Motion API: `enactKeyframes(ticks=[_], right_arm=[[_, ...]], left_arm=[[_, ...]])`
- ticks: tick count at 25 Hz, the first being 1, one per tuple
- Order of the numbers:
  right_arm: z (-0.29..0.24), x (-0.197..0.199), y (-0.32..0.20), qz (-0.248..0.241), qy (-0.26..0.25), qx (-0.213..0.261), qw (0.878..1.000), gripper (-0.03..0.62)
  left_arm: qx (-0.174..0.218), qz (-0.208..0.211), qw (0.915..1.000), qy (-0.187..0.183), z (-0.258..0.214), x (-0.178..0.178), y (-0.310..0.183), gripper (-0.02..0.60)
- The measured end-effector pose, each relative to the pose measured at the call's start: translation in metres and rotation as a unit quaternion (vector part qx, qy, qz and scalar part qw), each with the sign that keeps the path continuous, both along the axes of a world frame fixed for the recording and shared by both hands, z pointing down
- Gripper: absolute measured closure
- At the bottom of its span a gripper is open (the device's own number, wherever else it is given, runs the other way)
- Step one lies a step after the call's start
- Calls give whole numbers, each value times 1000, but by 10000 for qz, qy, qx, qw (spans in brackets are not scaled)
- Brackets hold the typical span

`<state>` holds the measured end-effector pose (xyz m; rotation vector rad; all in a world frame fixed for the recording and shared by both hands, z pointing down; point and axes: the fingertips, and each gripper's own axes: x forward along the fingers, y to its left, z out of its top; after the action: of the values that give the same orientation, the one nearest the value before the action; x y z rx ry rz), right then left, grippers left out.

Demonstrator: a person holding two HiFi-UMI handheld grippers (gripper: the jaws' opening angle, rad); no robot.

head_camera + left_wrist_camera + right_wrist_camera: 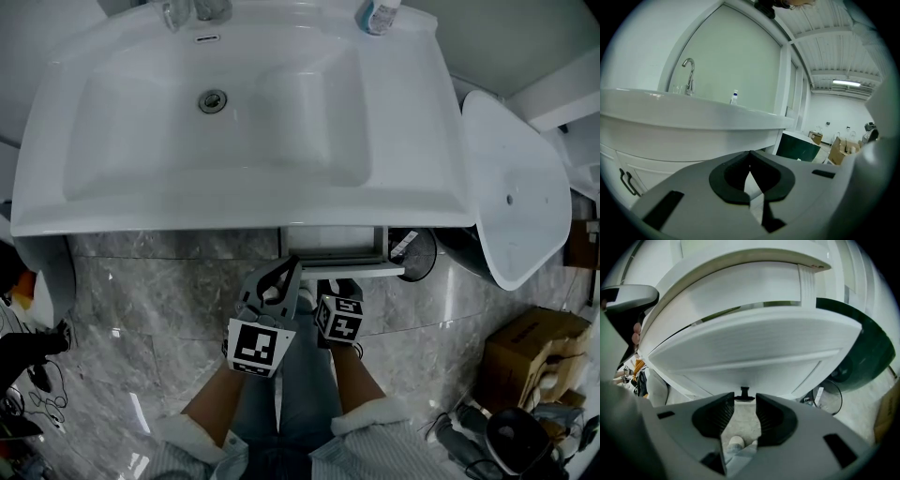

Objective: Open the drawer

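White basin (234, 202) overhangs the drawer (754, 343); right claw (743, 405) gapes empty before its handle (744, 393), left claw (750, 154) closed, empty.

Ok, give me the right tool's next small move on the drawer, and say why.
Probably ease the right tool forward until the knob on the drawer sits between its jaws. They stand apart and empty, the knob is just past their tips, and the drawer looks only partly out.

- A bathroom-fixture storeroom or showroom, not a home bathroom.
- White washbasin (234, 211) with faucet (689, 75) at 12 o'clock; a loose basin (511, 187) leans at 3 o'clock.
- Cardboard box (534, 352) at 4 o'clock; ribbed industrial ceiling (834, 51) with strip light (847, 83).
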<state>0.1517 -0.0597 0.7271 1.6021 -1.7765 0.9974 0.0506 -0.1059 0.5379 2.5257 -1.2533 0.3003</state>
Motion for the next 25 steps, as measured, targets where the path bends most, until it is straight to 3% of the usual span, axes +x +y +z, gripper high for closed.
enactKeyframes(ticks=[9, 18, 25], right_arm=[[-61, 11, 23, -141, -179, 150, 9996, 444], [-181, -2, 5, -560, -612, 778, 9935, 456], [-276, -7, -21, -815, -1184, 1182, 9825, 484]], left_arm=[[161, -118, 9998, 24, -49, 7, 3, 566], [315, -181, 9993, 30, -109, 24, 8, 566], [191, -235, 9995, -70, -156, 33, 4, 566]])
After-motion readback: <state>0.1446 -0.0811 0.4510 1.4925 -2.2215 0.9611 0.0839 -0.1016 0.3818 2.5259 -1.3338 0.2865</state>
